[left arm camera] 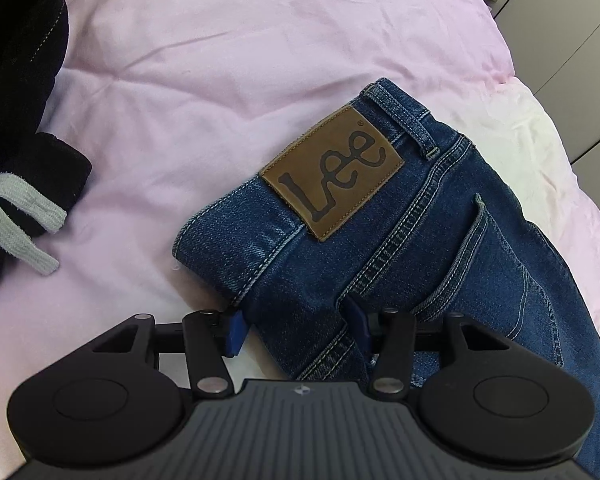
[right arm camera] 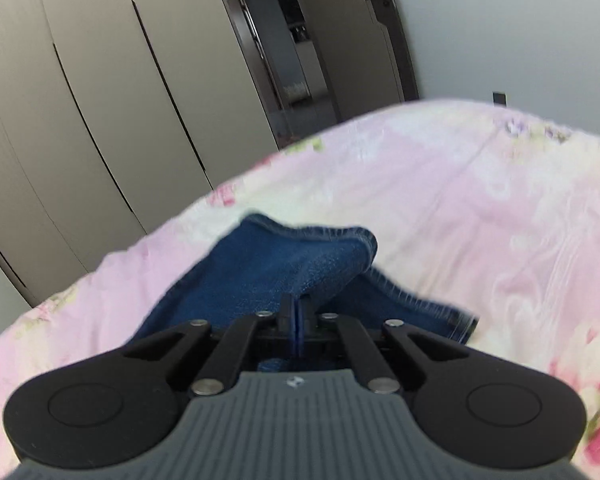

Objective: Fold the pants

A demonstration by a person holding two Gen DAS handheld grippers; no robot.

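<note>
Left gripper (left arm camera: pixel 296 326) jaws apart, straddling the folded edge of the jeans (left arm camera: pixel 400 240) just ahead of its pads, likely placed to pin or take the waist end; not clamped yet. Jeans lie on the pink duvet (left arm camera: pixel 220 60), already doubled lengthwise, waistband ahead of the left gripper. Right gripper (right arm camera: pixel 296 320) jaws together, pinched on a denim hem raised off the bed, probably the leg end held up for carrying toward the waist. Brown leather patch (left arm camera: pixel 332 172) reads "Lee"; no other writing legible. Black garment (left arm camera: pixel 16 100) with grey drawcord (left arm camera: pixel 20 216) far left of the left gripper.
</note>
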